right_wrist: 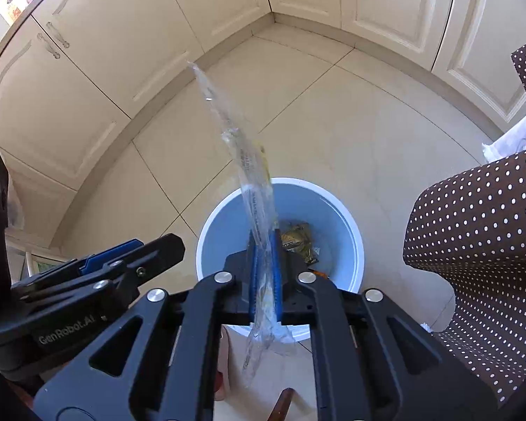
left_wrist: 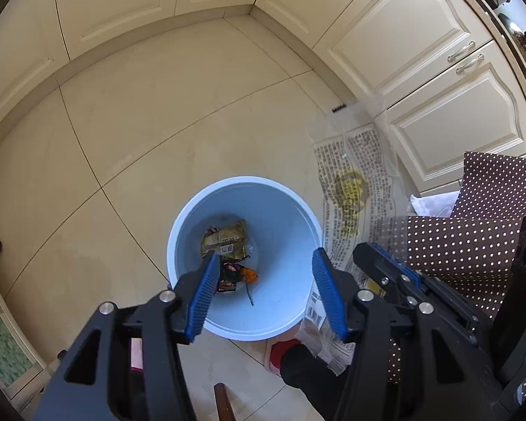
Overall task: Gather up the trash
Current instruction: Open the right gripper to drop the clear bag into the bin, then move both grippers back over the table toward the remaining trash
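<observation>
A light blue trash bin (left_wrist: pixel 280 210) stands on the tiled floor and holds a crumpled gold wrapper (left_wrist: pixel 224 240), a dark wrapper and a small orange piece. My left gripper (left_wrist: pixel 264 259) is open and empty over the bin's mouth. My right gripper (right_wrist: pixel 264 242) is shut on a long clear plastic wrapper (right_wrist: pixel 235 140) with printed text, held edge-on above the bin (right_wrist: pixel 333 210). In the left wrist view the same wrapper (left_wrist: pixel 354 189) hangs to the right of the bin, with the right gripper (left_wrist: pixel 378 263) holding its lower part.
Cream cabinet doors (left_wrist: pixel 420 35) run along the back and right, meeting at a corner. A brown cloth with white dots (right_wrist: pixel 480 245) hangs at the right. A red and white slipper (left_wrist: pixel 280 351) shows on the floor below the bin.
</observation>
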`<state>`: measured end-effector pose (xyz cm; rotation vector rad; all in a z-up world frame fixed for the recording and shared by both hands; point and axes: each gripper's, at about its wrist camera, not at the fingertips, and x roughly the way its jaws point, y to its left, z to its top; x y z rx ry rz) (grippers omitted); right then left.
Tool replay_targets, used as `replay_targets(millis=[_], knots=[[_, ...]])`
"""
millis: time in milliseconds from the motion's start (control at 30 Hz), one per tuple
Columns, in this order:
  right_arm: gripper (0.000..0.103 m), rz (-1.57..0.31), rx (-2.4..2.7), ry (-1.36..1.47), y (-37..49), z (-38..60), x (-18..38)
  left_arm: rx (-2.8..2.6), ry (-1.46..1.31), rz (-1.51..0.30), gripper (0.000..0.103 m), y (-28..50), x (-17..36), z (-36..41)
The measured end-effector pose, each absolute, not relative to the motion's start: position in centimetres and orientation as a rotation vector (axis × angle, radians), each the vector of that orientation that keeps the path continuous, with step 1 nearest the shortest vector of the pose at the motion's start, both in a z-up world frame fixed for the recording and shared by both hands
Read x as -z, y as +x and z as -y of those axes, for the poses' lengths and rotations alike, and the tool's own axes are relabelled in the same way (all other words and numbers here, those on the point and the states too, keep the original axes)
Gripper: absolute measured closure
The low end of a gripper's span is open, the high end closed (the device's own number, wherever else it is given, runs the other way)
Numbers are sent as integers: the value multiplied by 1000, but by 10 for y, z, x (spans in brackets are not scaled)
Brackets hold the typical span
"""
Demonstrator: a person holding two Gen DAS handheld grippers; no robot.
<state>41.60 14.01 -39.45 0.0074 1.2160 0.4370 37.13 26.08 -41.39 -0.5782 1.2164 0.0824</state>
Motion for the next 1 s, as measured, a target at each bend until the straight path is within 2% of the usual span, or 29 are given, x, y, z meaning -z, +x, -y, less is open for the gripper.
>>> replay_targets(millis=[67, 133, 300, 500, 633, 1000], knots=[[85, -1209, -430, 0, 415, -138, 393, -83, -586, -1215, 49, 370, 414, -261], [74, -1201, -423, 0, 414, -134, 391, -82, -593, -1210, 49, 369, 412, -263], [64, -1183, -412, 0, 409, -122, 381, -73, -590, -1198, 49, 362, 404, -260], [64, -1139, -420, -11, 392, -108, 350, -53, -570, -1144, 49, 346, 372, -247], [64, -1076, -422, -22, 374, -94, 311, -38, -528, -1076, 49, 332, 330, -233], [61, -759, -392, 21, 295, 26, 135, 131, -310, -790, 40, 279, 161, -129]])
